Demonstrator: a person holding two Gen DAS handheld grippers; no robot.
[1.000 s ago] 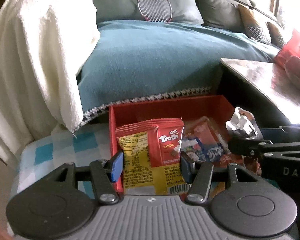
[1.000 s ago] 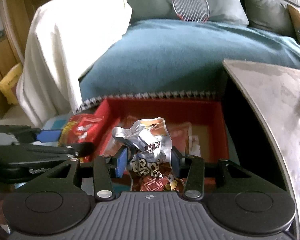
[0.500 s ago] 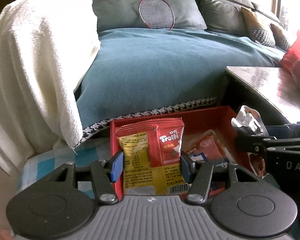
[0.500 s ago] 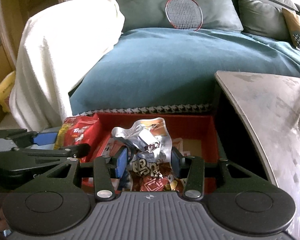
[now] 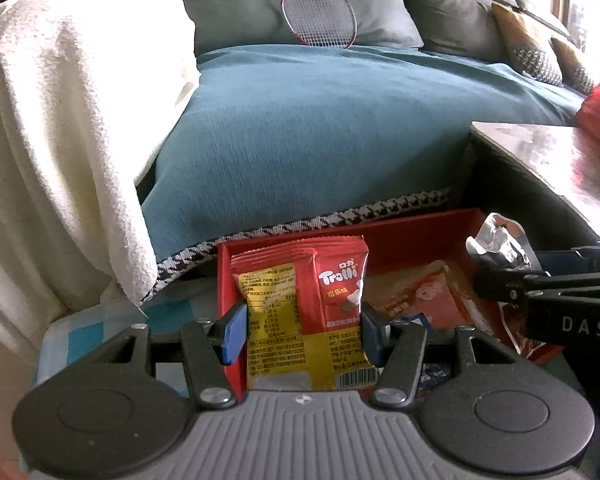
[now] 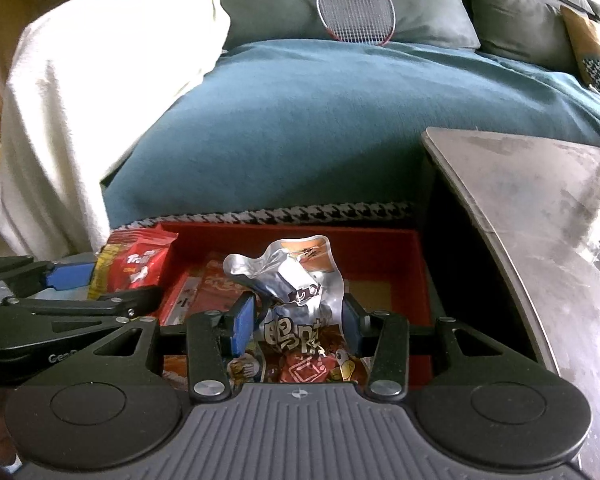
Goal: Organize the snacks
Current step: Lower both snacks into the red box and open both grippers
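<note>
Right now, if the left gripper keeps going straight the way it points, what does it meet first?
Probably the red box: the left gripper, shut on the Trolli packet, points down into it, toward the snack packets lying inside. Depth is unclear.

Left gripper (image 5: 302, 330) angled downward, my blue pads clamped on a red-and-yellow packet (image 5: 300, 308) | right gripper (image 6: 298, 322) beside it, same downward tilt, jaws pinched on a crumpled silver packet (image 6: 288, 280)
</note>
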